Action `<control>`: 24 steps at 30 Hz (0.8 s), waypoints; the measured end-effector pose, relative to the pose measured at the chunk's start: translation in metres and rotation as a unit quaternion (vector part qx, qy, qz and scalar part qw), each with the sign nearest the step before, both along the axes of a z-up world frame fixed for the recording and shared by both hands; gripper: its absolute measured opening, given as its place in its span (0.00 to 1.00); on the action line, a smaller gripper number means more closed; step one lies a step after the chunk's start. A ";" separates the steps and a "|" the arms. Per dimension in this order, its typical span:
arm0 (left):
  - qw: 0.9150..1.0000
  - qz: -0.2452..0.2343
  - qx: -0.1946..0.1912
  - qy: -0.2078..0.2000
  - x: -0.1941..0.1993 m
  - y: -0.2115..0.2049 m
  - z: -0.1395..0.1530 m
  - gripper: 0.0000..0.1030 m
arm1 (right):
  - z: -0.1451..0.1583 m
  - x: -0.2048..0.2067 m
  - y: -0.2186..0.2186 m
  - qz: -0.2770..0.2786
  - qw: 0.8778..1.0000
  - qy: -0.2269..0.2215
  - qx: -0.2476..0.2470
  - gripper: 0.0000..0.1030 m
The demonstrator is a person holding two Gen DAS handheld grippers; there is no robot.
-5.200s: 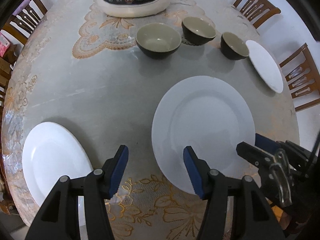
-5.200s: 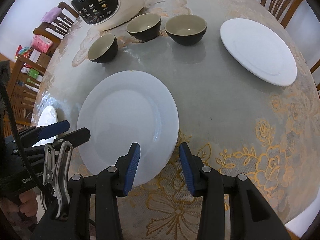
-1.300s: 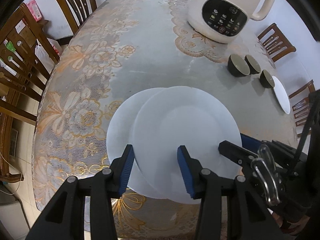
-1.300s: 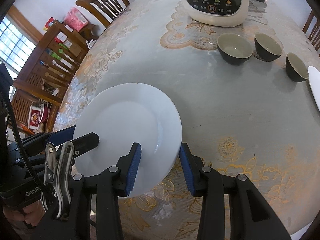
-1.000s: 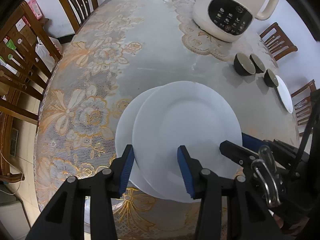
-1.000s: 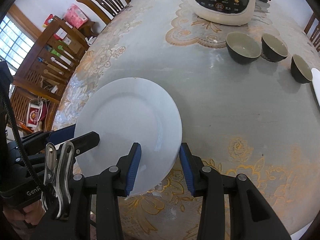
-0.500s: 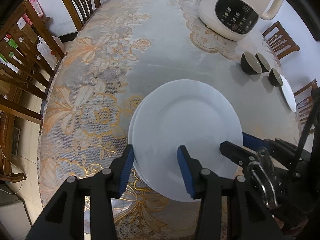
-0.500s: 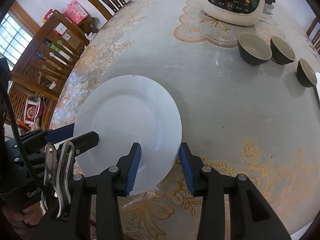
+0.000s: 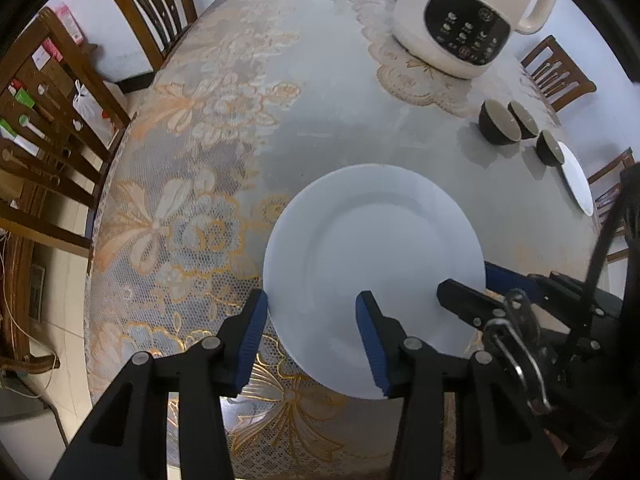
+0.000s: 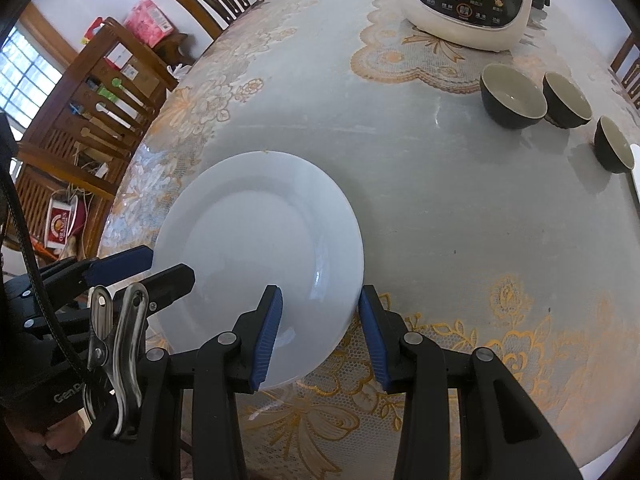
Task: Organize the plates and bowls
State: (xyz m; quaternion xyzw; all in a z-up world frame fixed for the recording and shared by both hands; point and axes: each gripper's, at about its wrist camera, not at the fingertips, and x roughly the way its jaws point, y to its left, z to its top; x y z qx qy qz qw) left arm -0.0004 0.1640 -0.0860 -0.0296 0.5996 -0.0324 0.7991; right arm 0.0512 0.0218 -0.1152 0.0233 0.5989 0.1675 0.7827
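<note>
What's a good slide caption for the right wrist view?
Both grippers hold a white plate by its rim; three dark bowls wait beyond.
</note>
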 end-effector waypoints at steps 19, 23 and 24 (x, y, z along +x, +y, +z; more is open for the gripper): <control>0.999 -0.025 0.000 -0.022 0.005 -0.003 0.015 0.54 | 0.022 -0.010 -0.015 -0.047 0.998 -0.039 0.012 0.41; 0.999 -0.038 -0.004 -0.025 0.004 -0.008 0.016 0.54 | 0.025 -0.015 -0.021 -0.061 0.997 -0.050 0.010 0.41; 0.999 -0.040 -0.004 -0.026 0.004 -0.009 0.016 0.54 | 0.026 -0.016 -0.022 -0.063 0.997 -0.051 0.010 0.41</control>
